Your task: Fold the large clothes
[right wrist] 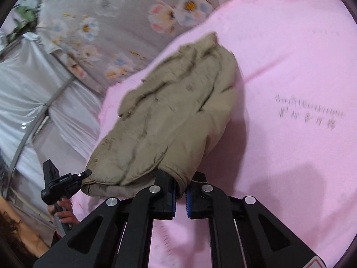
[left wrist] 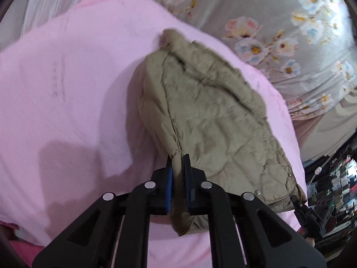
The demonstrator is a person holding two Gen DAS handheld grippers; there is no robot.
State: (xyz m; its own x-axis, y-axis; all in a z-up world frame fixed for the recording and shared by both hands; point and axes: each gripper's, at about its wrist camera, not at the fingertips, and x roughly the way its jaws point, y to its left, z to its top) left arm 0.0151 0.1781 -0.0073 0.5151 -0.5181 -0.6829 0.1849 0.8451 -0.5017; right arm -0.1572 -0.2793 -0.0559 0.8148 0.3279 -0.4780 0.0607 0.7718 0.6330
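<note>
A khaki quilted jacket (left wrist: 212, 111) lies bunched lengthwise on a pink sheet (left wrist: 78, 89). My left gripper (left wrist: 178, 164) is shut on the jacket's near hem, with fabric pinched between the blue pads. At the lower right of this view my right gripper (left wrist: 297, 202) grips the hem's other corner. In the right wrist view the jacket (right wrist: 174, 111) stretches away from my right gripper (right wrist: 180, 187), which is shut on a fold of its edge. My left gripper (right wrist: 86, 174) clamps the neighbouring corner, with a hand (right wrist: 64, 210) on its handle.
The pink sheet (right wrist: 290, 67) covers a bed, with faint dark marks on it. A grey floral cover (left wrist: 267, 33) (right wrist: 100, 22) lies beyond the jacket. White satin drapery (right wrist: 33, 89) hangs past the bed's edge. Dark clutter (left wrist: 339, 178) sits beside the bed.
</note>
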